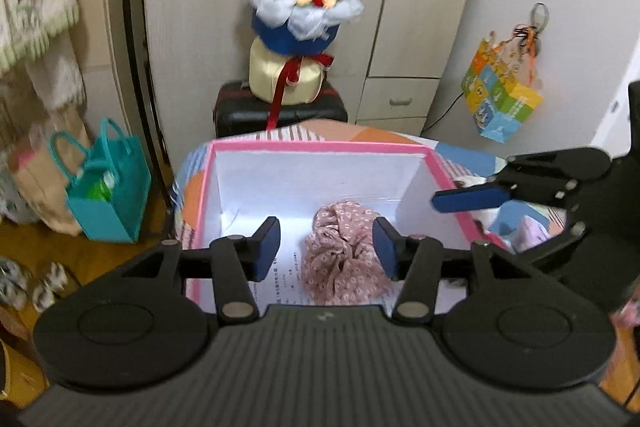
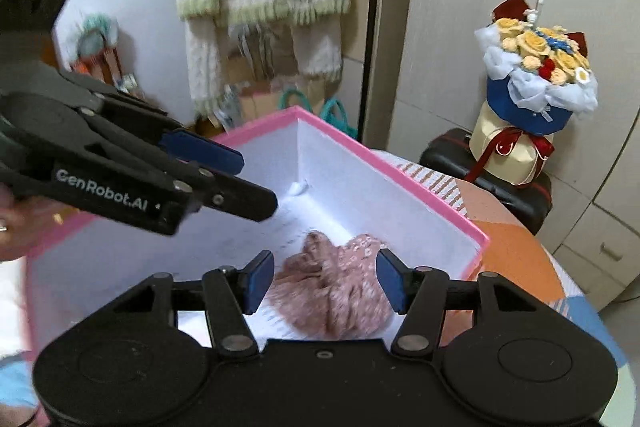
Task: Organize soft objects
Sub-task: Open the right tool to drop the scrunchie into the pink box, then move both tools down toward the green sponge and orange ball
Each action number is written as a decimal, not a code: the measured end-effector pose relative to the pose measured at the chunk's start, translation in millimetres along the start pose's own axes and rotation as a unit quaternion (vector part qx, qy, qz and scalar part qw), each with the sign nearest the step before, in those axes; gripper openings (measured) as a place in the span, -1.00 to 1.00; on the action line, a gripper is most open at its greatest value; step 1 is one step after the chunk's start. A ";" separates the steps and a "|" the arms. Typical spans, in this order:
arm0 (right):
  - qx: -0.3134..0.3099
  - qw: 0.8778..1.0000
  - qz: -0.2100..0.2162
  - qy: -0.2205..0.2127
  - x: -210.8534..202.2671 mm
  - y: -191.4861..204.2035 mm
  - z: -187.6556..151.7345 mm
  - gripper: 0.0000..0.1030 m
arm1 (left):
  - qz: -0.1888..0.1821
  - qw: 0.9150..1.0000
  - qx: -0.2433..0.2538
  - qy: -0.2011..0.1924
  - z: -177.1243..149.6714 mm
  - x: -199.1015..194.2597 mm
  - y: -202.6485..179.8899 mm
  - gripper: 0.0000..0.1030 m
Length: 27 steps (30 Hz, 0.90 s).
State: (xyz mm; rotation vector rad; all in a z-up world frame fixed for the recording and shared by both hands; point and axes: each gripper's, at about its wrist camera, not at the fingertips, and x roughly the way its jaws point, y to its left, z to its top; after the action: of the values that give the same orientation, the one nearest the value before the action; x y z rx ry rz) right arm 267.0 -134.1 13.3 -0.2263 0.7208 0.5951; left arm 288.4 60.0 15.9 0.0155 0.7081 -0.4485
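A pink floral crumpled cloth [image 1: 340, 259] lies on the white floor of a pink-rimmed box [image 1: 320, 146]. My left gripper [image 1: 327, 247] is open and empty, hovering above the cloth. My right gripper [image 2: 326, 281] is open and empty too, over the same cloth [image 2: 336, 291] in the box [image 2: 400, 175]. In the right wrist view the left gripper [image 2: 256, 183] reaches in from the left above the box. In the left wrist view the right gripper's fingers [image 1: 472, 198] show at the box's right rim.
The box sits on a patchwork-covered surface [image 1: 460, 155]. Behind stand a black suitcase [image 1: 280, 111] with a flower bouquet [image 1: 300, 11], a wardrobe [image 1: 400, 27], a teal bag [image 1: 108, 195] on the floor and a hanging colourful bag [image 1: 500, 99]. More soft items [image 1: 528, 231] lie right of the box.
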 end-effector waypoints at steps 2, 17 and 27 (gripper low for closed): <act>0.010 1.000 0.004 -0.008 -19.7 1.0 -3.6 0.20 | 0.004 1.000 0.019 -0.009 -2.1 -19.0 -8.9 0.06; 0.030 0.999 -0.029 -0.035 -145.5 32.0 -51.6 0.43 | -0.033 0.993 0.109 0.012 -43.1 -129.9 -86.6 0.32; 0.024 0.997 -0.049 -0.057 -198.3 49.9 -94.6 0.50 | -0.066 0.986 0.153 0.031 -83.2 -157.9 -129.3 0.32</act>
State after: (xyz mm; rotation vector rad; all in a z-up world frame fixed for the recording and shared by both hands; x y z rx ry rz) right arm 67.5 -216.2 78.2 -0.1810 0.6094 0.4938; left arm 78.7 18.6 69.7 0.2742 0.6978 -0.6833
